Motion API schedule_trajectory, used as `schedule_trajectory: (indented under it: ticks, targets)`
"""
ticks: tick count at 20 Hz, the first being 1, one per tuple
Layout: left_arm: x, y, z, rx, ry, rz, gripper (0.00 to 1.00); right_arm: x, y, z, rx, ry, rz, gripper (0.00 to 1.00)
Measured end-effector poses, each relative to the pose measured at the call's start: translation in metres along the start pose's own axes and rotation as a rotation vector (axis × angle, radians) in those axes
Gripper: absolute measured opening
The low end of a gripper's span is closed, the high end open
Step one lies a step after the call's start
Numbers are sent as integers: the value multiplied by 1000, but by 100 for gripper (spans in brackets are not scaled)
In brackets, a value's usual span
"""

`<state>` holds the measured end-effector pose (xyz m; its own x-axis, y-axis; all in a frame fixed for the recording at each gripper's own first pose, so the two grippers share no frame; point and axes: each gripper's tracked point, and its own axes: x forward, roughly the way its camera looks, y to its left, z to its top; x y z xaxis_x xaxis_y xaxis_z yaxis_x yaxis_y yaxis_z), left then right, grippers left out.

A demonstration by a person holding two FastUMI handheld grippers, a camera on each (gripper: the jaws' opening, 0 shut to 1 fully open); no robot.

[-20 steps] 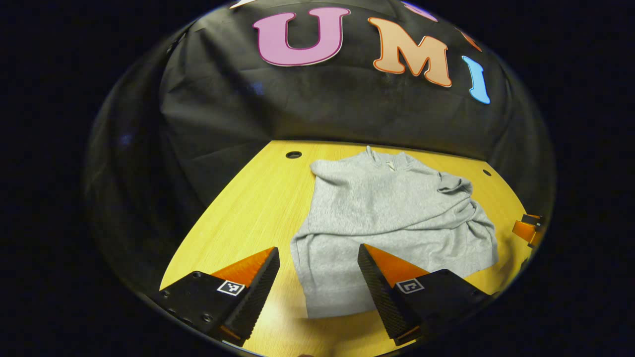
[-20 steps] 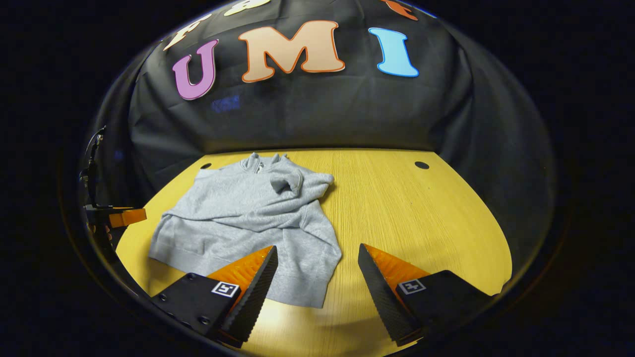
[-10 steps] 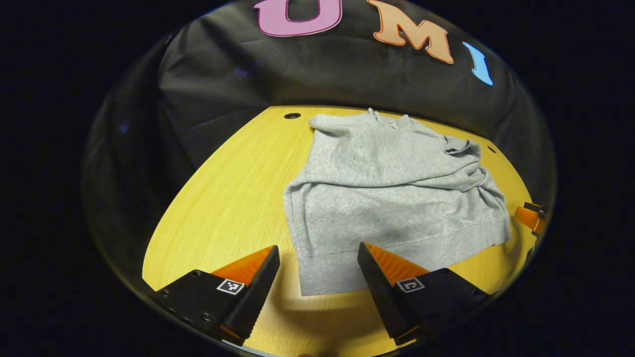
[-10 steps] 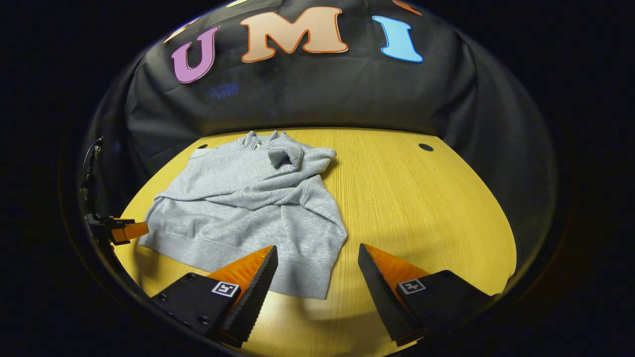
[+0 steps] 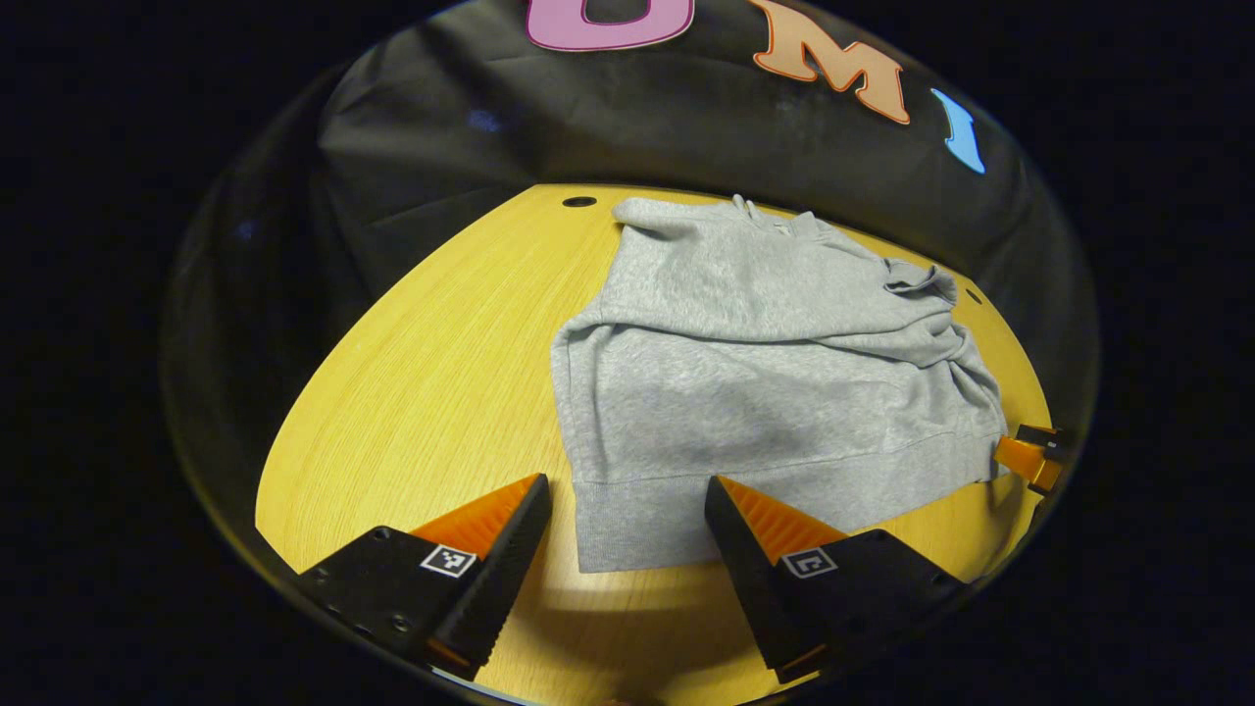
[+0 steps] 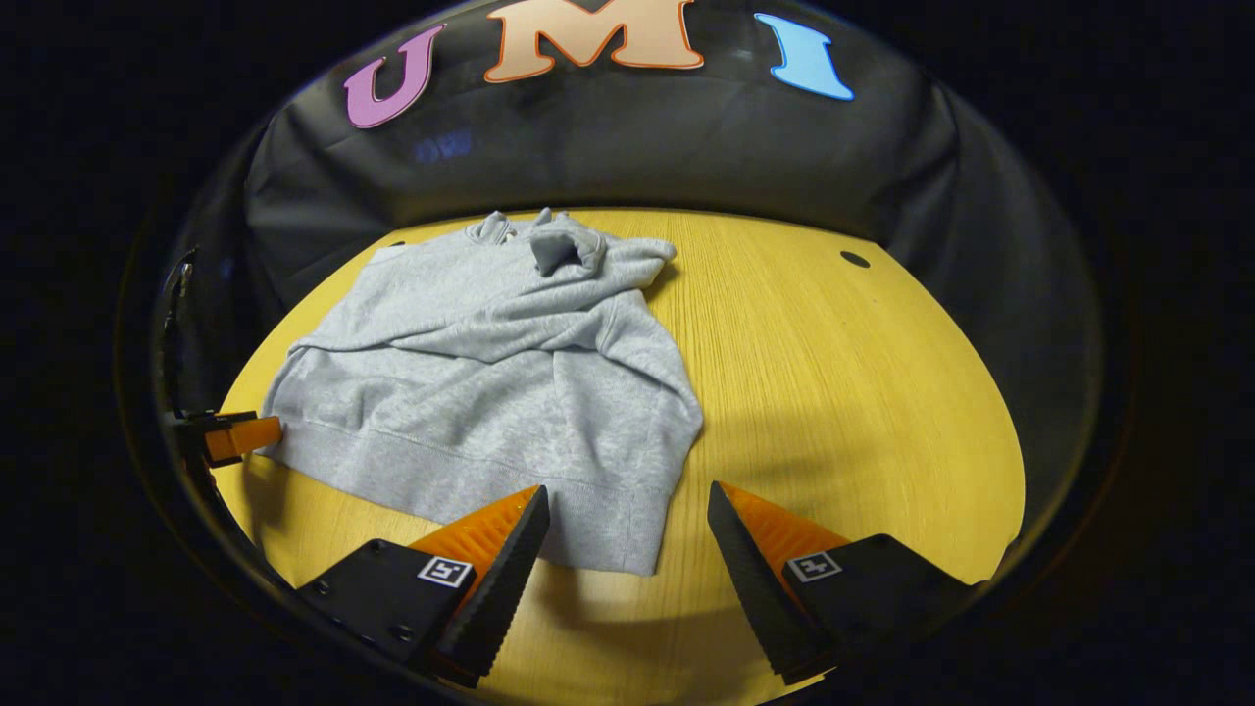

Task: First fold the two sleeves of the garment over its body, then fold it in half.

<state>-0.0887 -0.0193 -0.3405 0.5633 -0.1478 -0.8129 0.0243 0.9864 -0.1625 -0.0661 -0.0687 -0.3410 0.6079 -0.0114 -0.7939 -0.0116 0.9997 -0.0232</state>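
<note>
left gripper (image 5: 627, 534) | closer to garment (image 5: 765, 373) hem | right gripper (image 6: 627, 534) | closer to hem corner

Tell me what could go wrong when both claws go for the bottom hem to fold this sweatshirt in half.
The sleeves lie loosely bunched over the sweatshirt, so lifting the hem may spill them off. Each open claw, left and right, straddles a hem corner; a shallow pinch might catch only one layer. Uneven lifting could skew the fold on the table.

Grey garment (image 5: 765, 373), yellow wood-grain table (image 5: 441, 392)
</note>
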Motion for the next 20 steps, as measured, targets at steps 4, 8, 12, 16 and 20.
schedule_trajectory:
  ticks: [4,8,12,16,20]
  targets:
    - [0,1,0,2,-22,0,96,3,6,-7,24,29,19,99]
    - [1,1,2,14,-35,-16,92,5,13,-7,15,38,58,89]
    - [2,-11,3,14,-38,-31,71,7,22,-7,79,62,109,34]
    - [5,-25,6,12,-50,-100,34,6,22,-7,117,106,138,8]
    - [6,-27,8,-34,-47,-123,1,6,22,-4,108,117,115,4]
